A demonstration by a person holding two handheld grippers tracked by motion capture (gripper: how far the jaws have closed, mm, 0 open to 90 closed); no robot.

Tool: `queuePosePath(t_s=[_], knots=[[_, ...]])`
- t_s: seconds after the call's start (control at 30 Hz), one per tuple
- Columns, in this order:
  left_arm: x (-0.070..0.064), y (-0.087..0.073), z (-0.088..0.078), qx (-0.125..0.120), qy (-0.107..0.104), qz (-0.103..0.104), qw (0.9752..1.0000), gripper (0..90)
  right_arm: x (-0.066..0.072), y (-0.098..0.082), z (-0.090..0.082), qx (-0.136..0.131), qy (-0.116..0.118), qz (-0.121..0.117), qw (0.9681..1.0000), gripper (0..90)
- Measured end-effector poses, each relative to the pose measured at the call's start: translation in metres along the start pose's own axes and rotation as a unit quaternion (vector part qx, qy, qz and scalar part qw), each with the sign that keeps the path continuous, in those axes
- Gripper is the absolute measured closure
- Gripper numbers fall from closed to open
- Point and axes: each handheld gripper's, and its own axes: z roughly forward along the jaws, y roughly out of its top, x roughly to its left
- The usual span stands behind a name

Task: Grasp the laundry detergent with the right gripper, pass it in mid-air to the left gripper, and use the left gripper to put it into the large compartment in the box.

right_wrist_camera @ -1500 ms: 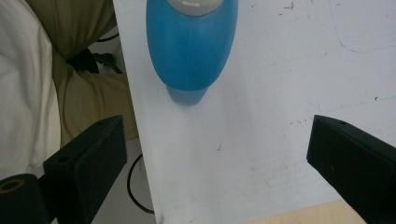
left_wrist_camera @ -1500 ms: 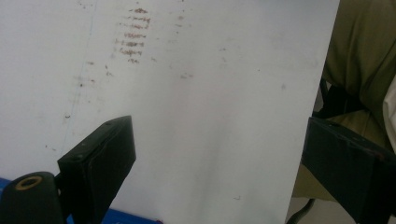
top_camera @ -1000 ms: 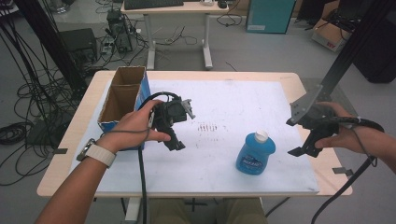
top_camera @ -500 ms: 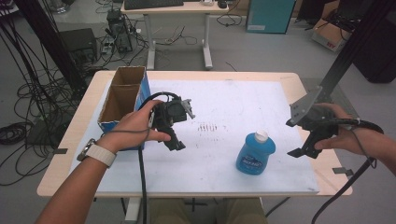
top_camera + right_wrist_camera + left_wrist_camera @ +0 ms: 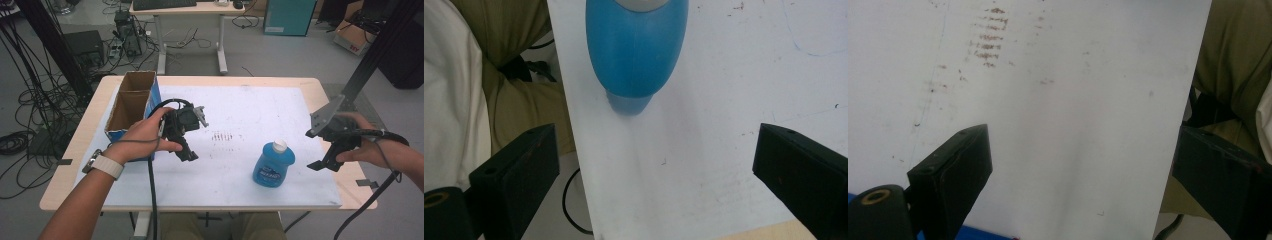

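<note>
Blue bottle [image 5: 273, 164]: upright, white-capped, near right part of the white-topped counter [image 5: 260, 107]. Right hand-held gripper [image 5: 327, 161]: just right of the bottle, apart from it, jaws spread, empty. Left hand-held gripper [image 5: 187, 152]: left of centre, jaws wide, empty. Cardboard box [image 5: 131, 102]: far left, open.

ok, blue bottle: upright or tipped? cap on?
Upright. The blue bottle stands on its base on the white mat, white cap on top, label facing the person. Neither gripper touches it.
</note>
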Motion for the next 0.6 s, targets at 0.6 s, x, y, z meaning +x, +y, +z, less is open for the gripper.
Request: queuePosePath(t_s=[0.6], knots=[[0.0001,0.0004,0.001,0.003,-0.002,-0.005,1.0,9.4,0.0022,-0.0068,0.0047,-0.008,0.003,0.013,0.9999,4.8]])
